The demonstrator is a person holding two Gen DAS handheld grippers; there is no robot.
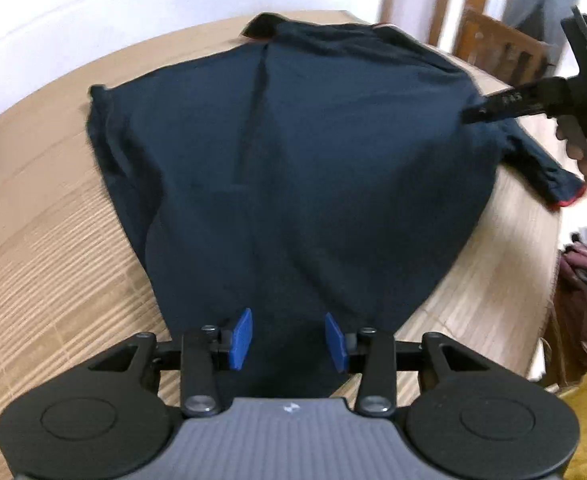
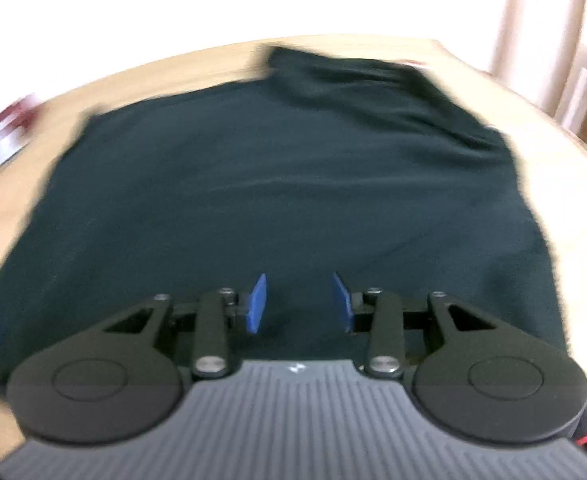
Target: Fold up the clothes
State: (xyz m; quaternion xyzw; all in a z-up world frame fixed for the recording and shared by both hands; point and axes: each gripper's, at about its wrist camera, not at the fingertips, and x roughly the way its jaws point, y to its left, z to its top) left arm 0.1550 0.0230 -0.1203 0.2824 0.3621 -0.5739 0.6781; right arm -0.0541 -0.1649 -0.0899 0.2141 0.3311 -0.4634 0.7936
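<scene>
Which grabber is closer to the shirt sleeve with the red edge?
The right one. The right gripper reaches over the shirt close to the sleeve with the red cuff. The left gripper is at the shirt's bottom hem, farther away.

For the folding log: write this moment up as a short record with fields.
garment: dark navy shirt, spread flat
surface: tan woven mat
sleeve: one, with red trim at the cuff, lies out to the right
left tongs: open, blue pads apart over the shirt's near edge, nothing gripped
right tongs: open above the shirt, nothing gripped; blurred in their own view
hand: on the right tongs' handle
</scene>
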